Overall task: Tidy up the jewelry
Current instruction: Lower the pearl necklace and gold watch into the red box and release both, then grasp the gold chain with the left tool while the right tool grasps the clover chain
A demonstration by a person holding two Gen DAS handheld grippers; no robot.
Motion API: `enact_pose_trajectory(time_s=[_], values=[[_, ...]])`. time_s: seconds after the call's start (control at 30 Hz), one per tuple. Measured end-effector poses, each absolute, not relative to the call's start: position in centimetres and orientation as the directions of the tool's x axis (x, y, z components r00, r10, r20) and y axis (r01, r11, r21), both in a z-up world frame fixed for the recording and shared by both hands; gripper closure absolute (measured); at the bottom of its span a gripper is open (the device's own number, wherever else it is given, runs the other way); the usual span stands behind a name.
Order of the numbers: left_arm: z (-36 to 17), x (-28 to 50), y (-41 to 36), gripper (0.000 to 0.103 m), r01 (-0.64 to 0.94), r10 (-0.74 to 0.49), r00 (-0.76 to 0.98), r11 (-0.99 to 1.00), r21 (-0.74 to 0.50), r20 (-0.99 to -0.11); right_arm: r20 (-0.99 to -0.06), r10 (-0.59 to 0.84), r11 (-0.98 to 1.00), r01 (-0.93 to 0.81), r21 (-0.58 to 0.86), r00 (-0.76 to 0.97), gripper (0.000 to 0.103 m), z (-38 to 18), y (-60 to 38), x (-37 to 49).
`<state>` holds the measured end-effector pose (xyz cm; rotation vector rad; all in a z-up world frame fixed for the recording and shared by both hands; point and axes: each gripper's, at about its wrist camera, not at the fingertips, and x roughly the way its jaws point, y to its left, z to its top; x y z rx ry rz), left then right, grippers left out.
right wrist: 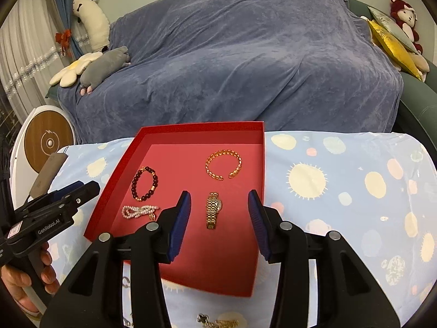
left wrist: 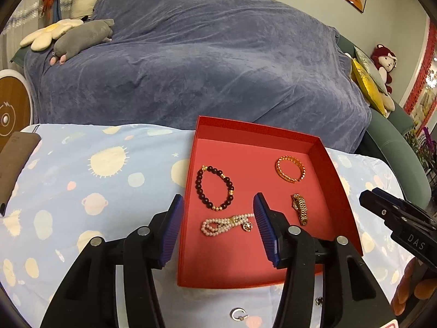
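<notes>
Watch (right wrist: 213,210): gold link band with a small face at one end; it lies flat in the near right part of the box, its long axis running from near to far as my right camera sees it, face end away from me.
Pearl bracelet (left wrist: 224,223): pale pink beads folded into a double loop with a small gold charm; it stretches sideways across the near left part of the box, charm end toward the watch.
Dark bead bracelet (left wrist: 215,187): deep maroon beads with a few gold spacers, laid open as a ring, just beyond the pearls.
Gold bangle (right wrist: 224,164): open cuff of chain-like links, in the far right part of the box, its gap facing the near right.
Box (left wrist: 338,180): shallow red tray with low walls, sitting on the light blue cloth (left wrist: 82,180) printed with suns and planets.
My left gripper (left wrist: 217,213): jaws apart and empty, above the near left edge of the box with the pearls showing between the fingers.
My right gripper (right wrist: 218,209): jaws parted, gripping nothing, hovering with the watch lying free between the fingers.
Loose pieces: a small silver ring (left wrist: 237,314) and a clover-shaped charm (right wrist: 203,318) lie on the cloth in front of the box.
</notes>
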<state>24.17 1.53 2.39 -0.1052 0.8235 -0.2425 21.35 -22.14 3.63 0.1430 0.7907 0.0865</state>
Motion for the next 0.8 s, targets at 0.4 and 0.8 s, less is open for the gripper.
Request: enact_pose_trajectory(time_s=[0.4,0.8], values=[[2.1,16.4,0.8,0.041,0.226,-0.263,0.624,0.962,-0.153,-0.736,-0.716,0.156,0.981,-0.02,0.194,0.681,0.059,4.1,-23.8,13.8],[-1.6,11.9,0.1,0.041,0.275,-0.282,0.543,0.95,-0.15,-0.791,-0.775,0.169,0.981,-0.029,0.191,0.609,0.059,1.5,-23.0,11.1]])
